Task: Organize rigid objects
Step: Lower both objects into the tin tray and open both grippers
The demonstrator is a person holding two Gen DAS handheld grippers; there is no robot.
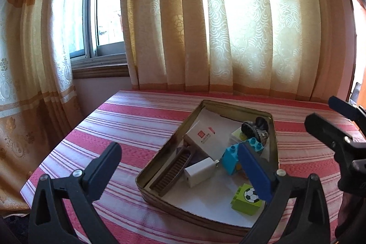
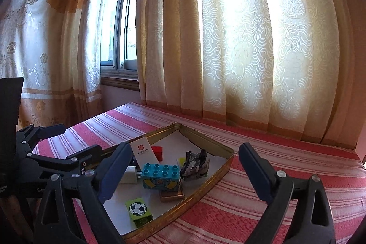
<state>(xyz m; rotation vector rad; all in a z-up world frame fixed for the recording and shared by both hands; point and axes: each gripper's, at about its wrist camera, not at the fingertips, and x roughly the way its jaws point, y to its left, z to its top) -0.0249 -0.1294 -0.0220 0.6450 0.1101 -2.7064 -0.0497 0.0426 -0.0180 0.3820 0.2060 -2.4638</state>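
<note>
- Your right gripper (image 2: 183,175) stands wide, nothing between its pads.
- Your left gripper (image 1: 183,166) is likewise spread wide and empty.
- The tin tray (image 2: 205,189), centre frame on the striped desk (image 2: 286,175), holds the blue brick (image 2: 160,175), green football brick (image 2: 138,212), white charger (image 1: 199,172) and comb (image 1: 173,169).

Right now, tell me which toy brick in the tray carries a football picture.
The lime-green brick, nearest the tray's front; the blue studded brick has none.
</note>
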